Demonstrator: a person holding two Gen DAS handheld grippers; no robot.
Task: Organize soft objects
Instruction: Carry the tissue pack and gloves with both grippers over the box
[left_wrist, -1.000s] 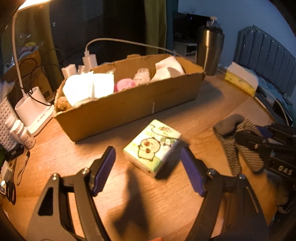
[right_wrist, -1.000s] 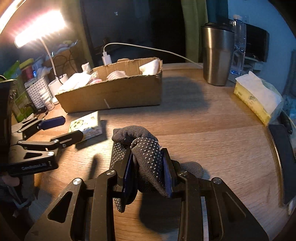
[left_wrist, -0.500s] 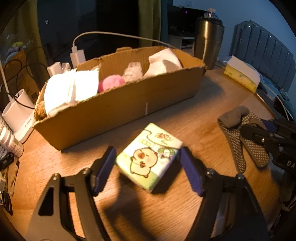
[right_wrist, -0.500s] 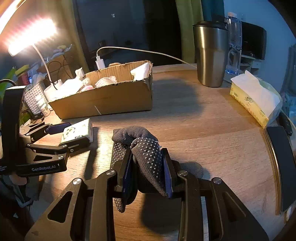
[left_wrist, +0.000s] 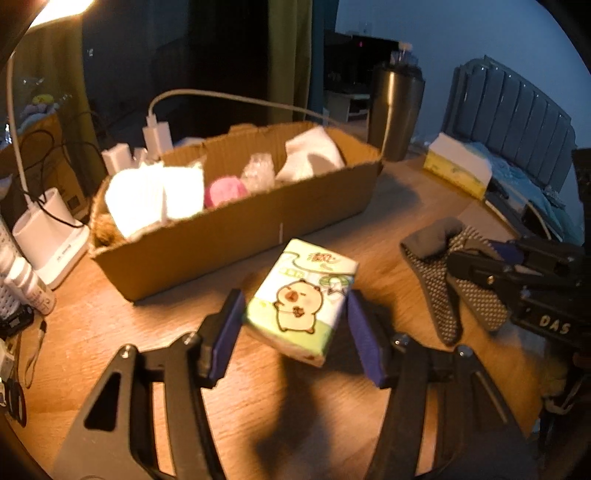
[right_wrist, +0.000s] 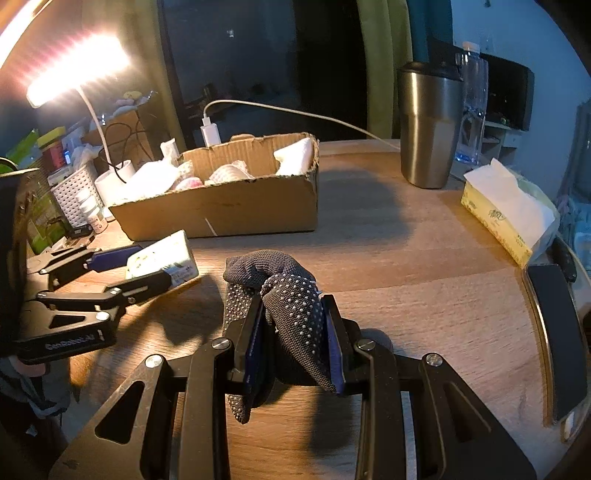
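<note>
- Left wrist view: the left gripper (left_wrist: 291, 326) has the tissue pack (left_wrist: 301, 301) between its blue pads, and the jaws have just been closing in on it; both pads now sit against the pack's sides.
- The pack, printed with a cartoon animal, is tilted and appears raised off the wooden table (left_wrist: 110, 317), just in front of the cardboard box (left_wrist: 240, 236).
- Inside the box: white folded cloths (left_wrist: 155, 195), a pink item (left_wrist: 225, 190) and another white cloth (left_wrist: 314, 155) at the far end.
- Right wrist view: the right gripper (right_wrist: 295, 339) is clamped narrow on a dark dotted glove (right_wrist: 284, 291), bunched up between the pads and draping onto the table.
- A steel tumbler (right_wrist: 428, 125) and a yellow tissue box (right_wrist: 506, 218) stand well apart, to the right of the box.
</note>
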